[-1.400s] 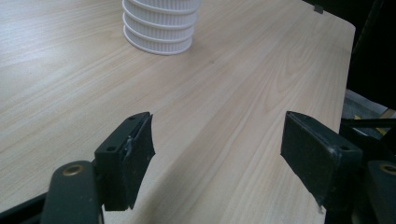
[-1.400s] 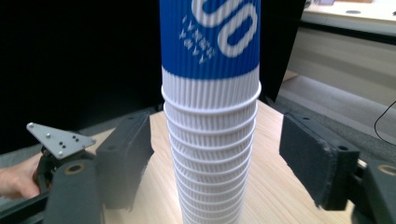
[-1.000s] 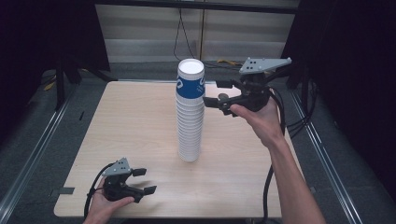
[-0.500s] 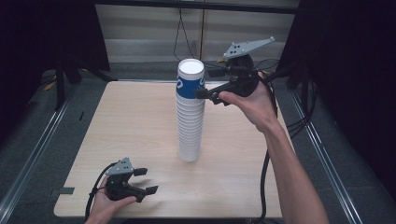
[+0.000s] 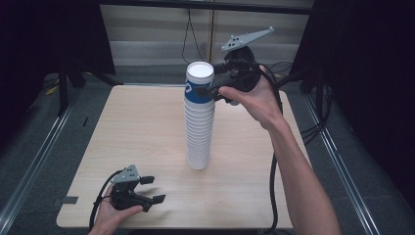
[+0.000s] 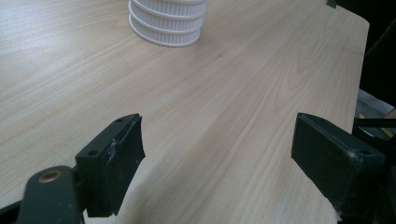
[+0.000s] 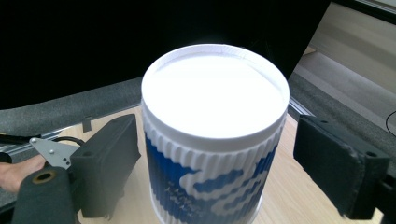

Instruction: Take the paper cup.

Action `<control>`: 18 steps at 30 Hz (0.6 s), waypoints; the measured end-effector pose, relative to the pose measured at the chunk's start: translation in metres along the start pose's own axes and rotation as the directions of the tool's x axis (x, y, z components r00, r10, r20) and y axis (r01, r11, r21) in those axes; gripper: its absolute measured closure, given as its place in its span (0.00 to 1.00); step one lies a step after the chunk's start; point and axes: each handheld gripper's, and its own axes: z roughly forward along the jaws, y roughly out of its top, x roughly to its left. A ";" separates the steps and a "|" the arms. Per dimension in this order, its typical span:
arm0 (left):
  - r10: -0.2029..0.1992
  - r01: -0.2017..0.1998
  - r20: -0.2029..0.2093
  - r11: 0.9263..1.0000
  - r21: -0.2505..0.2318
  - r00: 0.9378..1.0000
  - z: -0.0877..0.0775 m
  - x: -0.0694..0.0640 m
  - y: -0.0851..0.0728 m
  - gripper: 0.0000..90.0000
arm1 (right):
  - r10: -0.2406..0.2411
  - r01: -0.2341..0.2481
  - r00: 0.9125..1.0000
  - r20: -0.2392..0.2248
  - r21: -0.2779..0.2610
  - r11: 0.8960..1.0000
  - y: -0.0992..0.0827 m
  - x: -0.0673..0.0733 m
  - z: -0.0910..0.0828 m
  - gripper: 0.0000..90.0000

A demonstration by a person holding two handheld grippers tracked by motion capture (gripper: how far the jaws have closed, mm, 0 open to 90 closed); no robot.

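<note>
The table (image 5: 147,127) carries one tall stack of cups (image 5: 199,132) near its middle, a long column that looks easy to tip, so a hold near the top makes sense. The top cup (image 7: 212,135) (blue print on white) sits between the jaws of the right gripper (image 7: 215,163), which stands released, a gap showing on each side, probably lined up to lift that cup off. The left gripper (image 6: 219,163) rests low on the table, jaws spread and empty, the stack's base well ahead of it
</note>
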 end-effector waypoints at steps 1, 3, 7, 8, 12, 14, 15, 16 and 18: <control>0.003 -0.003 -0.001 1.000 -0.001 1.000 -0.001 0.000 0.000 0.19 | -0.002 0.002 1.000 -0.007 0.003 1.000 0.001 -0.001 0.002 0.16; 0.002 -0.002 -0.004 1.000 0.000 1.000 -0.001 0.000 0.000 0.19 | 0.002 -0.001 1.000 -0.009 0.010 1.000 0.003 -0.001 0.004 0.16; -0.001 0.001 -0.003 1.000 0.000 1.000 -0.001 0.000 0.000 0.19 | -0.004 0.004 1.000 -0.013 0.015 1.000 0.005 0.000 0.007 0.18; -0.001 0.001 -0.003 1.000 0.000 1.000 -0.001 0.000 0.000 0.19 | -0.004 0.004 1.000 -0.013 0.015 1.000 0.005 0.000 0.007 0.18; -0.007 0.007 -0.006 1.000 -0.002 1.000 0.000 0.001 0.000 0.19 | 0.006 -0.006 1.000 -0.018 0.023 1.000 0.006 -0.002 0.010 0.20; -0.007 0.007 -0.003 1.000 0.000 1.000 0.000 0.002 0.000 0.19 | 0.000 0.001 1.000 -0.025 0.031 1.000 0.006 -0.003 0.012 0.23; -0.007 0.007 -0.003 1.000 0.000 1.000 0.000 0.002 0.000 0.19 | -0.003 0.005 0.999 -0.037 0.034 0.999 0.007 -0.003 0.012 0.26; -0.006 0.006 -0.003 1.000 0.001 1.000 0.000 0.002 0.000 0.19 | -0.003 0.005 0.999 -0.037 0.034 0.999 0.007 -0.003 0.012 0.26; -0.005 0.005 -0.004 1.000 0.000 1.000 0.000 0.002 0.000 0.19 | -0.023 0.024 0.999 -0.041 0.041 0.999 0.008 -0.002 0.014 0.27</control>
